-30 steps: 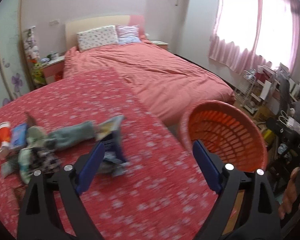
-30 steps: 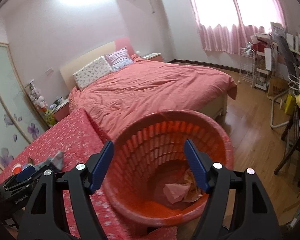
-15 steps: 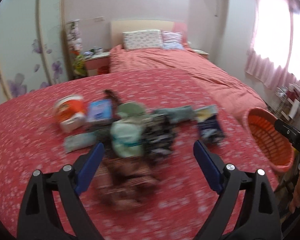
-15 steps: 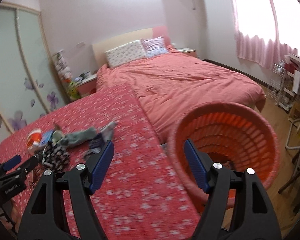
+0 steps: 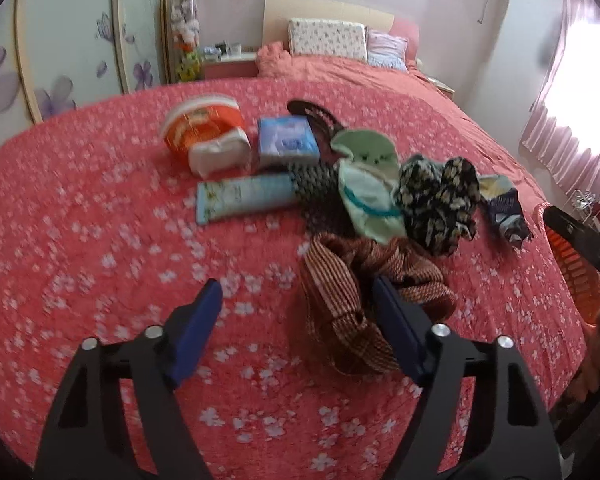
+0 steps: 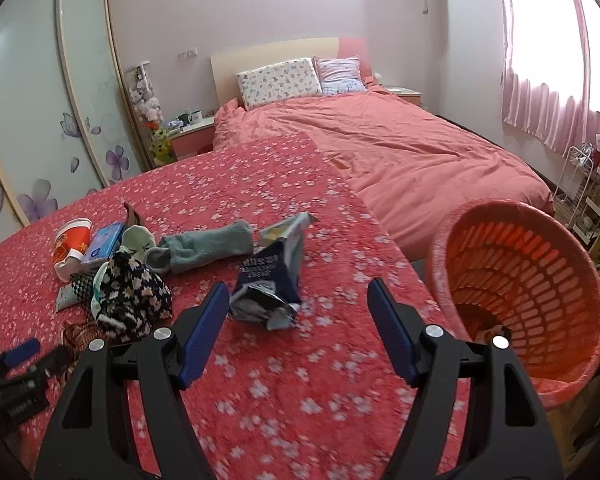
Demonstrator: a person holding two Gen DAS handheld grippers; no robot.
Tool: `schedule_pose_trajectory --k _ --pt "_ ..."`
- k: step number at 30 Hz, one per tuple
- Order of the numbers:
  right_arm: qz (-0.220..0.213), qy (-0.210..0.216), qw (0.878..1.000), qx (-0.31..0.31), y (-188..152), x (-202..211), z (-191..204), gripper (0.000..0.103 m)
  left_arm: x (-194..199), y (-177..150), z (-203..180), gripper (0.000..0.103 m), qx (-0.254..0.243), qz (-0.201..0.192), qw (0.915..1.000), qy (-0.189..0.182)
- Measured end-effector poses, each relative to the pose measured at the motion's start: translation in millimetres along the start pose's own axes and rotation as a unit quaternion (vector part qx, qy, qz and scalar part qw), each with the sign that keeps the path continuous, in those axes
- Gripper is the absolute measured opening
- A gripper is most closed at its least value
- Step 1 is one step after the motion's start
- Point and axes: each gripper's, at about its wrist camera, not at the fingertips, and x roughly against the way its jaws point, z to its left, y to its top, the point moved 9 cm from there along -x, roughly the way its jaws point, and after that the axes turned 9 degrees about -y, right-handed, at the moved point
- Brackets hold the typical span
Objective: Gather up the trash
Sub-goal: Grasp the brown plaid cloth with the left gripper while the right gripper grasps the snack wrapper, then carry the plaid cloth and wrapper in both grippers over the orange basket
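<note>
Setting: a red flowered cover (image 5: 100, 240) strewn with clutter, an orange basket (image 6: 515, 280) standing off its right edge with some scraps already at its bottom.

Step in hand: by the look of it, the reach for the next piece of trash; neither tool carries anything.

Left gripper (image 5: 296, 320): jaws closing yet well apart, nothing pressed between the pads. Its right pad sits in front of a brown striped cloth (image 5: 339, 292); only bare cover lies in the gap.

Right gripper (image 6: 296, 320): jaws wide and empty, aimed at a dark blue snack wrapper (image 6: 268, 284) just beyond its tips.

The wrapper: lies flat near the middle of the cover in the right view, torn silvery mouth toward the near edge, long axis running near to far with the far end leaning right. In the left view it is at the far right of the pile.

Other likely trash: an orange paper cup (image 5: 202, 128) on its side at far left, rim toward the wardrobe; a pale tube (image 5: 244, 196) beside it, long axis left to right; a blue tissue pack (image 5: 286, 136).

Probably not trash: a black flowered cloth (image 5: 439, 200), a green sock (image 6: 208, 246).

Next move: likely ease the right jaws forward, straddle the wrapper across its narrow width, close, then swing right to the basket.

Risk: thin foil may slip or snag the cover.
</note>
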Motion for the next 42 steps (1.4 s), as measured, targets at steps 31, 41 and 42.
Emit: schedule_pose_trajectory --k 31,41,42 --pt "0.076 0.015 0.997 -0.006 -7.0 -52.1 16.3 0.025 40.5 52.6 22.9 0.019 0.023 -0.077 0.9968 0.003" --pt "0.057 0.030 0.998 -0.011 -1.5 -29.0 8.2 0.011 49.1 63.4 8.8 0.018 0.010 -0.090 0.9959 -0.006" --pt "0.055 0.032 0.998 -0.013 -1.0 -26.4 6.8 0.011 50.3 64.7 6.2 0.018 0.008 -0.091 0.9958 -0.008"
